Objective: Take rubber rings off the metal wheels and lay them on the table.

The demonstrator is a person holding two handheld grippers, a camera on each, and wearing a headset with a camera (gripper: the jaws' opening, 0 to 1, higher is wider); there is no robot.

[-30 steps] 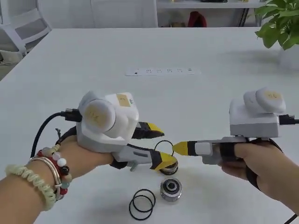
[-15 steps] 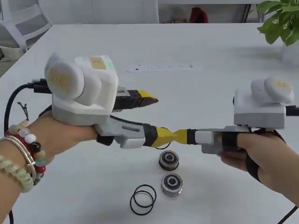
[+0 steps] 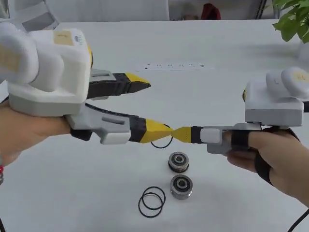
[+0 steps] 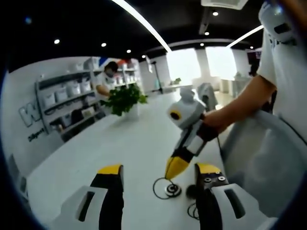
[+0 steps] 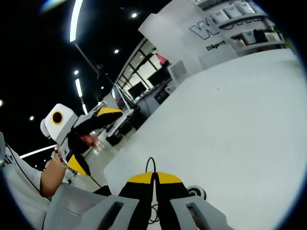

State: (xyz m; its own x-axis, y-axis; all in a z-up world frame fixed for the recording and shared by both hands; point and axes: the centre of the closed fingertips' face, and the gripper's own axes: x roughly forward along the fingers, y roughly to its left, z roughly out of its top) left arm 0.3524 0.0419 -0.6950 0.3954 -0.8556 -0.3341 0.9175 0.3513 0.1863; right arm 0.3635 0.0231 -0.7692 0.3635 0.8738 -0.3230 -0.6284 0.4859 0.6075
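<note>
right tool (image 3: 176,134) is clamped on a rubber ring (image 3: 161,147) above the metal wheels (image 3: 178,162), likely to lay it by the loose rings (image 3: 152,200). left tool (image 3: 155,107) stands apart, empty.

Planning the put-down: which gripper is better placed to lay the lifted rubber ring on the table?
Right. The right gripper is shut on the rubber ring, which hangs from its tips above the table. The left gripper is open and holds nothing.

Ceiling strip lights (image 4: 139,19) shine over a white table (image 3: 217,58), plant (image 3: 292,21), shelves (image 4: 62,93).
</note>
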